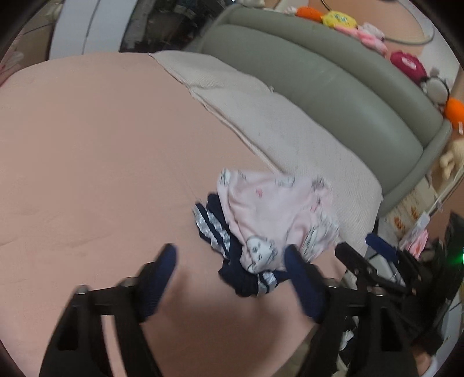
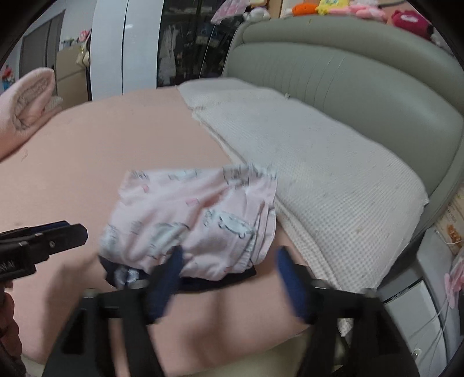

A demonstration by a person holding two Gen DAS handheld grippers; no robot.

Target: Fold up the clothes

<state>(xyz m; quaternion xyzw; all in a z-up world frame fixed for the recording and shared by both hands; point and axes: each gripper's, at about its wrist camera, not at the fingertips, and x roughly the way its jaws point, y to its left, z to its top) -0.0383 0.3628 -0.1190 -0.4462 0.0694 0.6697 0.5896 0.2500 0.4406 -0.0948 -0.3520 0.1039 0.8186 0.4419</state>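
Observation:
A folded pink printed garment (image 1: 275, 208) lies on top of a navy garment with white stripes (image 1: 214, 229), both on the pink bed sheet (image 1: 87, 145). My left gripper (image 1: 230, 259) is open just short of the pile, its right fingertip (image 1: 293, 258) at the pink garment's near edge. In the right wrist view the pink garment (image 2: 188, 214) covers most of the navy garment (image 2: 203, 282). My right gripper (image 2: 229, 261) is open at the pile's near edge, with nothing clamped. The left gripper (image 2: 66, 232) shows at that view's left edge.
A cream textured pad (image 1: 290, 130) runs along the grey-green headboard (image 1: 319, 72), which carries several plush toys (image 1: 339, 18). A rolled pink blanket (image 2: 26, 101) lies at the bed's far left. The bed edge and clutter (image 1: 414, 240) are at the right.

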